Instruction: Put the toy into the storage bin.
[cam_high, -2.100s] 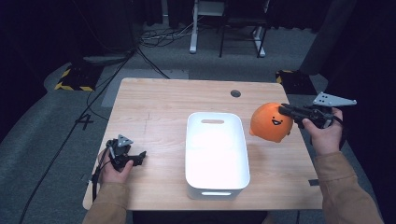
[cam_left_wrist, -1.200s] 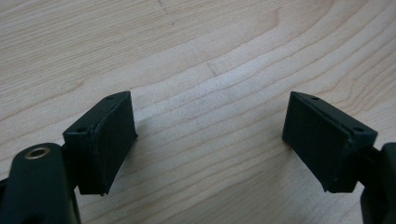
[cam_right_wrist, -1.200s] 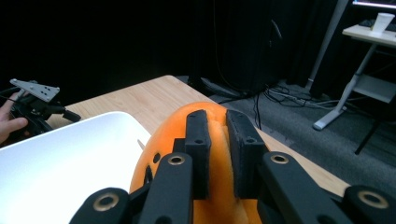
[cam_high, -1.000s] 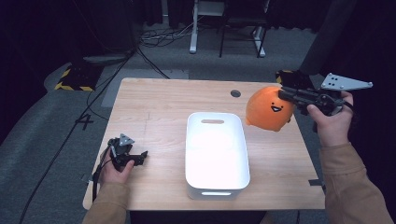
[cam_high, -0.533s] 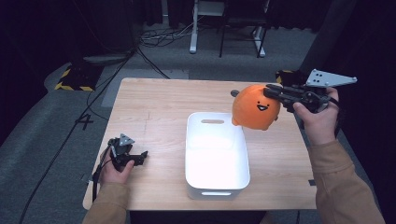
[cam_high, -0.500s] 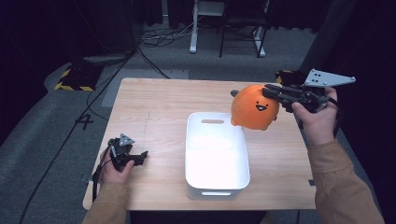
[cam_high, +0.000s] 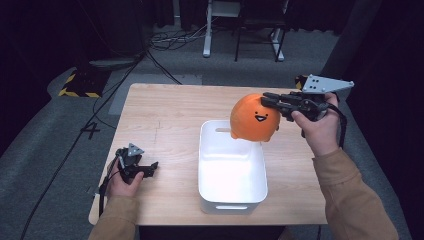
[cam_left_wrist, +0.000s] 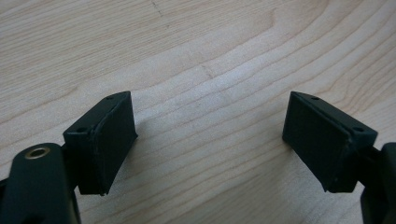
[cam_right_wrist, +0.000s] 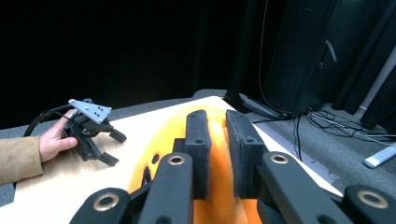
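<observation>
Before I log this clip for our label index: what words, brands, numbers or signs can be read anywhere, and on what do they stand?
"4": pale mark on the grey floor left of the wooden table.
Orange plush toy: a printed smiling face, no letters.
White bin: no text visible.
Yellow-and-black hazard stripes on the floor: no words.

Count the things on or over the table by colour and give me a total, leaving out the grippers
Orange: 1, the plush toy
White: 1, the bin
Total: 2

Dark room, grey carpet (cam_high: 45, 150), wooden table (cam_high: 165, 115), possibly desk legs (cam_high: 206, 30) behind, floor cables (cam_high: 170, 42)
</observation>
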